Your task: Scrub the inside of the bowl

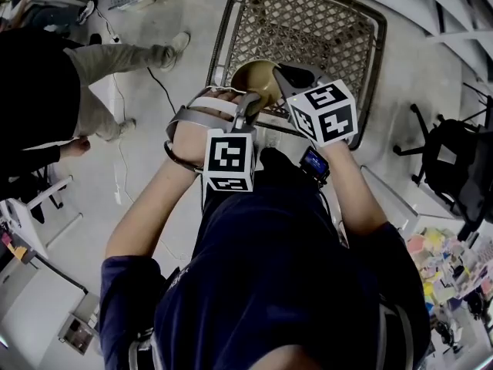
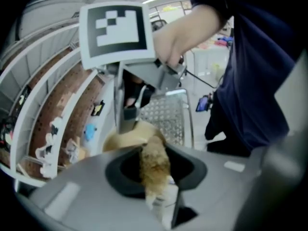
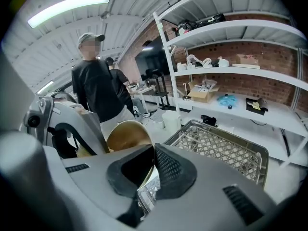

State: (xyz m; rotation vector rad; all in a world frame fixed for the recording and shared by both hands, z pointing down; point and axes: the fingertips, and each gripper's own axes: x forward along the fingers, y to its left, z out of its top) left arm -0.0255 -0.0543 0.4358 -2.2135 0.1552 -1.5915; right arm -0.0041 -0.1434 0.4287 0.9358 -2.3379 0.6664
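A tan-gold bowl point(image 1: 253, 82) hangs tilted over the near edge of a wire basket point(image 1: 308, 29). My right gripper point(image 1: 283, 79) is shut on its rim; in the right gripper view the thin rim of the bowl point(image 3: 126, 136) runs between the two dark pads point(image 3: 171, 170). My left gripper point(image 1: 245, 108) is shut on a fuzzy tan scrubber point(image 2: 155, 163), which points toward the bowl point(image 2: 122, 139). The scrubber's tip lies at the bowl's opening; whether it touches the inside is hidden. In the left gripper view the right gripper's marker cube point(image 2: 115, 32) stands above the bowl.
The wire basket point(image 3: 226, 150) stands on a grey floor. A person in dark clothes point(image 1: 38, 91) stands at the left, with a floor cable point(image 1: 162, 83) nearby. A black chair point(image 1: 454, 160) is at the right. White shelves point(image 3: 231, 32) with boxes line a brick wall.
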